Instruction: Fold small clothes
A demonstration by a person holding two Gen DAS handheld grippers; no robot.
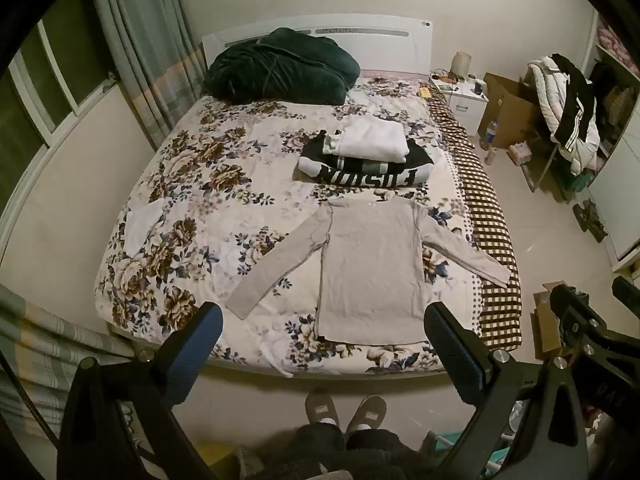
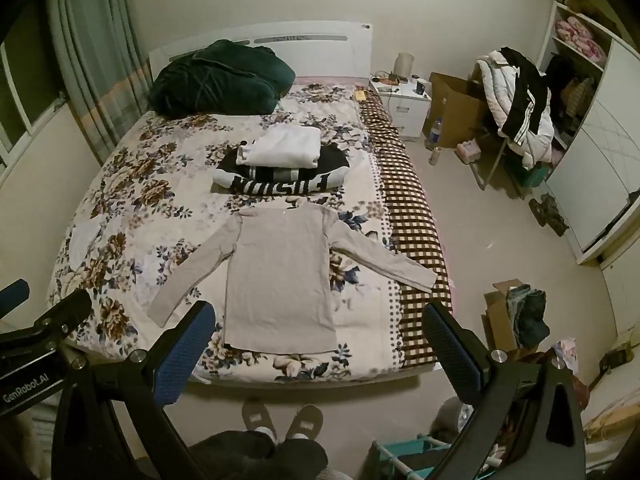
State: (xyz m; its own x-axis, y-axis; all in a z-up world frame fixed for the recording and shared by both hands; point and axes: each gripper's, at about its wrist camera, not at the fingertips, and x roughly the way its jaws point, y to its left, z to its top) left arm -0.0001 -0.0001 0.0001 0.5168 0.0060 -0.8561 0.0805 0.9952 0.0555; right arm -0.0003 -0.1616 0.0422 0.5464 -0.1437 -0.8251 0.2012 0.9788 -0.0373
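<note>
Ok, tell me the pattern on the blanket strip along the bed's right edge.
Brown-and-cream checks on the blanket strip, clearest in the right wrist view.

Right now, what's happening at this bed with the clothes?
A person stands at the foot of the bed holding the left gripper and the right gripper, both open and empty. A beige long-sleeved shirt lies flat, sleeves spread, not yet folded. Behind it sits a pile of folded clothes.

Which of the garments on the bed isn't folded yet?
The beige long-sleeved top, spread flat with both sleeves out, nearest the bed's foot. The white and black garments behind it are folded and stacked.
</note>
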